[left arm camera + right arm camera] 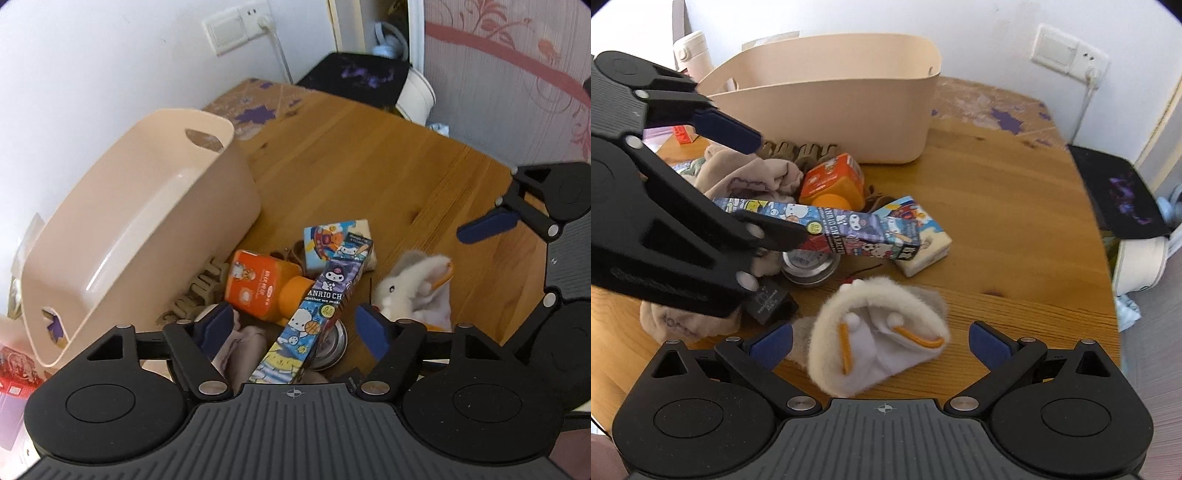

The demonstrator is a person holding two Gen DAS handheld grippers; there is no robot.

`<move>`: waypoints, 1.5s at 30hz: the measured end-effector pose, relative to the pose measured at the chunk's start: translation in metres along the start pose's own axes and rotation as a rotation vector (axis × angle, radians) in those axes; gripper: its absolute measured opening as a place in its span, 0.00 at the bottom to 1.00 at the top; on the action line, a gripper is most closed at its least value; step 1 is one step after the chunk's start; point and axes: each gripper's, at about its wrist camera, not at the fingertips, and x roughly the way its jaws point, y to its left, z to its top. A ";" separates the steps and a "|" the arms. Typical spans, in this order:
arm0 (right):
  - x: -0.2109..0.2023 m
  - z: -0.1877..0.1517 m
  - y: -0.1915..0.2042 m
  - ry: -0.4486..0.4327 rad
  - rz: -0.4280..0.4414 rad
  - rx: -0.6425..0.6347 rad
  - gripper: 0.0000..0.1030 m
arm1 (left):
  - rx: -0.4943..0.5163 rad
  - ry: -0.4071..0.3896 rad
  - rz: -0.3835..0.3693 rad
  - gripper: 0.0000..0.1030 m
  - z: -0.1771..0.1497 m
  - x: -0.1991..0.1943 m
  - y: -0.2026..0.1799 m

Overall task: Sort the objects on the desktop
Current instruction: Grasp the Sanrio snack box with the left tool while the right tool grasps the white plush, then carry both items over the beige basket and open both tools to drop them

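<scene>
A long cartoon-printed box [314, 314] lies slanted over the pile on the wooden table [369, 166]. My left gripper [295, 326] stands open astride it, pads clear of its sides. The same box [842, 229] and left gripper [779, 188] show in the right wrist view. A fluffy white plush [882, 332] with orange cords lies between the fingers of my open right gripper [882, 343], untouched. The plush [413, 284] sits right of the box. A beige basket [147, 206] stands at the left, apparently empty.
Around the long box lie an orange carton [258, 288], a small illustrated box [332, 236], a round tin [809, 266], beige cloth [746, 173], a hair claw [798, 151] and a small black item [768, 299]. A black stool [1123, 192] stands beyond the table edge.
</scene>
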 end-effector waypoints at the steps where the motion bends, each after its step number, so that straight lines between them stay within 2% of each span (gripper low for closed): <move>1: 0.002 0.001 0.000 -0.001 -0.002 -0.014 1.00 | 0.003 0.014 0.000 0.71 0.001 0.006 0.000; 3: 0.005 0.002 -0.001 -0.002 -0.001 -0.024 1.00 | 0.004 0.038 0.007 0.68 0.001 0.015 0.001; 4: 0.007 0.003 -0.003 0.005 0.006 -0.019 1.00 | 0.002 0.049 0.009 0.62 0.001 0.019 0.002; 6: 0.012 0.002 -0.007 0.030 0.024 -0.008 0.95 | -0.015 0.062 0.008 0.57 0.000 0.023 0.004; 9: 0.020 -0.002 -0.012 0.055 0.042 0.007 0.86 | -0.040 0.085 -0.005 0.54 -0.002 0.030 0.006; 11: 0.022 -0.004 -0.018 0.047 0.067 0.039 0.76 | -0.050 0.109 -0.013 0.51 -0.004 0.035 0.007; 14: 0.026 -0.005 -0.023 0.068 0.102 0.084 0.68 | -0.092 0.155 -0.023 0.40 -0.009 0.043 0.008; 18: 0.030 -0.007 -0.024 0.080 0.119 0.073 0.58 | -0.137 0.148 -0.034 0.35 -0.012 0.040 0.009; 20: 0.032 -0.008 -0.027 0.082 0.133 0.080 0.46 | -0.135 0.135 -0.050 0.32 -0.013 0.038 0.009; 21: 0.032 -0.008 -0.029 0.078 0.136 0.083 0.44 | -0.145 0.135 -0.063 0.29 -0.010 0.038 0.007; 23: 0.031 -0.008 -0.030 0.073 0.139 0.087 0.27 | -0.152 0.132 -0.066 0.28 -0.010 0.037 0.006; 26: 0.026 -0.006 -0.031 0.062 0.147 0.084 0.14 | -0.174 0.129 -0.065 0.26 -0.012 0.033 0.002; 35: 0.013 -0.004 -0.032 0.021 0.131 0.073 0.09 | -0.257 0.091 -0.078 0.23 -0.012 0.011 0.003; 39: 0.003 -0.004 -0.035 0.003 0.131 0.082 0.09 | -0.329 0.107 -0.049 0.23 -0.015 -0.002 0.006; 42: -0.008 -0.002 -0.036 -0.018 0.132 0.088 0.09 | -0.354 0.078 -0.069 0.23 -0.016 -0.015 0.008; 45: -0.018 0.003 -0.037 -0.040 0.128 0.092 0.09 | -0.386 0.060 -0.058 0.23 -0.016 -0.024 0.013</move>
